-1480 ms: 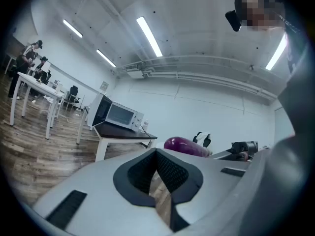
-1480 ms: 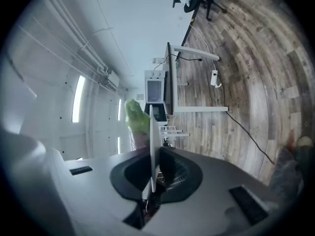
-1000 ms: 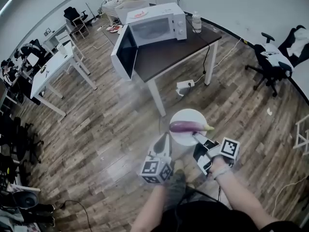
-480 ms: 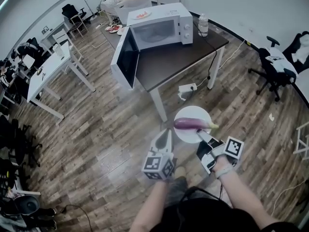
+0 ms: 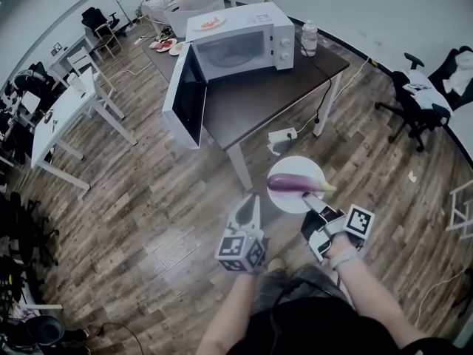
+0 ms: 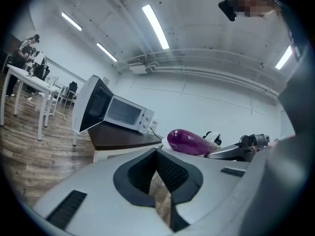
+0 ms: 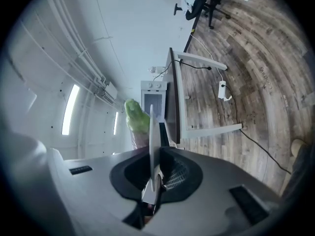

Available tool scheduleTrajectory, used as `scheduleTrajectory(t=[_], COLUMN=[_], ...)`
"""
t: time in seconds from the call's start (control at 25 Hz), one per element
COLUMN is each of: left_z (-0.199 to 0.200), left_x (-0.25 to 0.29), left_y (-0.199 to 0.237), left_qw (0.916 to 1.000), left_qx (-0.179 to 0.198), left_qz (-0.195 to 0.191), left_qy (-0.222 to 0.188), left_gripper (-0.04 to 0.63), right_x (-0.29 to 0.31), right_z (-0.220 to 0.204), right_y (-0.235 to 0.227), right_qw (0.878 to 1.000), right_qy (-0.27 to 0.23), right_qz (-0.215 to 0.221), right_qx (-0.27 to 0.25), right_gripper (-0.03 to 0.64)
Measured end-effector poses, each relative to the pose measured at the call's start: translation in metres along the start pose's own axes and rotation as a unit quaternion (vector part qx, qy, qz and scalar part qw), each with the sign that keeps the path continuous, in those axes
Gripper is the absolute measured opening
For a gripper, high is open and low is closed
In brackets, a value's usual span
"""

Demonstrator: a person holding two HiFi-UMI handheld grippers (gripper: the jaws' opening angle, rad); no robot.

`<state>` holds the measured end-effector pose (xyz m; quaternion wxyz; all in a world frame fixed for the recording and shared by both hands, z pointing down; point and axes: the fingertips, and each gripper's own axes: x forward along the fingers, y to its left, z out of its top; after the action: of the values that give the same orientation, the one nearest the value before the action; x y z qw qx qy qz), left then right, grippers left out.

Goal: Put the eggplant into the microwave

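My left claw (image 5: 250, 202), bottom centre, is closed on nothing. My right claw (image 5: 310, 202) pinches the rim of the plate (image 5: 292, 166) bearing the eggplant (image 5: 290, 183). I judge this the carrying step. Next I must bring the plate level to the open microwave (image 5: 236, 43), upper centre.

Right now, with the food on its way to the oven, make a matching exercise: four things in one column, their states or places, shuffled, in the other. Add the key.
Things
1. eggplant
2. microwave door
3. bottle
4. right tool

States or places
A. shut on the rim of the plate
B. standing on the table beside the microwave
C. swung open
D. lying on the plate

Pairs: 1-D, 2-C, 3-B, 4-A
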<state>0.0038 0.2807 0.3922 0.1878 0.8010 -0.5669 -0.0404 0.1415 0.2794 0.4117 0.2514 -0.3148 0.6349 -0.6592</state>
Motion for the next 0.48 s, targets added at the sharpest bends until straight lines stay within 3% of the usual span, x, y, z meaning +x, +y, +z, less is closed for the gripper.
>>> scheduleTrajectory(t=[0.48], left_z=[0.001], left_x=[0.029], left_y=[0.028], left_qw=[0.9997], left_qx=[-0.014], left_qz=[0.019], left_qy=[0.007], left_gripper=[0.000], right_x=[0.040], right_z=[0.017], right_y=[-0.005], right_qw=[1.000], right_qy=[0.022], right_qz=[-0.015], right_qx=[-0.001], right_gripper=[0.020])
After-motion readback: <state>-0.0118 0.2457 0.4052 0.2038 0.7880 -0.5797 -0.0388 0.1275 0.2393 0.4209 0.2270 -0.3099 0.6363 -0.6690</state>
